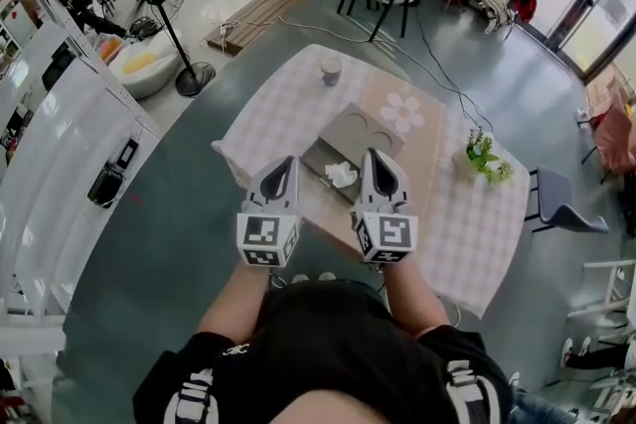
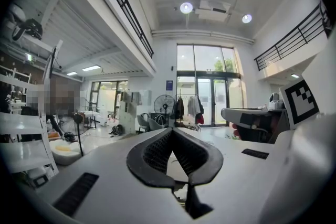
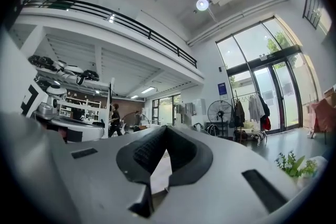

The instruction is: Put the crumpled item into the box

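A white crumpled item (image 1: pixel 341 176) lies at the near end of a flat grey box (image 1: pixel 350 129) on the checked table (image 1: pixel 288 104). I cannot tell whether it rests inside the box or on its edge. My left gripper (image 1: pixel 287 163) is held just left of the item and my right gripper (image 1: pixel 375 155) just right of it, both above the table's near edge. Both are shut with nothing between the jaws. The left gripper (image 2: pixel 171 129) and the right gripper (image 3: pixel 165 127) views point up into the room and show neither item nor box.
A cup (image 1: pixel 330 70) stands at the table's far side, with a flower-shaped mat (image 1: pixel 402 112) beside the box and a small potted plant (image 1: pixel 484 157) at the right. A chair (image 1: pixel 556 199) stands right of the table. A fan stand (image 1: pixel 189 74) and white shelving (image 1: pixel 60 144) are on the left.
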Available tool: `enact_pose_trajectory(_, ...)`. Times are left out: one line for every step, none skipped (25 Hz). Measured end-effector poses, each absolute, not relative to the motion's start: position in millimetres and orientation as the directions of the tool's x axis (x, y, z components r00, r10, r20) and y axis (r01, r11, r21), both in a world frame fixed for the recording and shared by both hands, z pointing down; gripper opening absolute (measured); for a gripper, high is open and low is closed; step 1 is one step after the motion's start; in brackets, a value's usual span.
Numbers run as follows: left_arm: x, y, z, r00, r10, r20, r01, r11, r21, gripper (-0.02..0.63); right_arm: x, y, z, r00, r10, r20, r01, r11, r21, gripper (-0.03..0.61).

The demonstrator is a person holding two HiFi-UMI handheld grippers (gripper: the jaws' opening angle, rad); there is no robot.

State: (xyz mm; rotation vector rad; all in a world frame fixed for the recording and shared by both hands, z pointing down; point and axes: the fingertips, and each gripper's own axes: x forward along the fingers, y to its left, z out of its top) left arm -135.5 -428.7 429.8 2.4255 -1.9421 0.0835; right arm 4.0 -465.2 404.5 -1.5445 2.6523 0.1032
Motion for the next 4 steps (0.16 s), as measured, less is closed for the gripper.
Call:
enact_pose_trajectory(-135.9,-428.7,429.8,0.218,-0.974,0.064,-0.976,-0.219,-0.007,-0.009,3.7,-465.5,404.2,-0.493,-0.865,-0.095,-0.869,0.494,0.021,0.002)
enact_pose_trajectory(-136.4,-428.6,429.7,0.218,-0.974,0.065,-0.976,-0.219,-0.006,-0.009,3.3,-465.6,404.1,-0.494,-0.865,-0.093,-0.869,0.494,0.018,0.002)
enact_pose_trajectory(-136.9,-428.4,429.5,0.219,-0.974,0.067,-0.976,-0.219,-0.006,-0.009,2.9,-465.7,404.0,-0.494,-0.865,-0.091,-0.869,0.495,0.016,0.002)
enact_pose_trajectory(-137.4,-428.2,429.4,0.219,-0.973,0.068,-0.976,-0.220,-0.005,-0.009,2.5,-465.8,404.0,-0.494,-0.865,-0.089,-0.869,0.495,0.013,0.002)
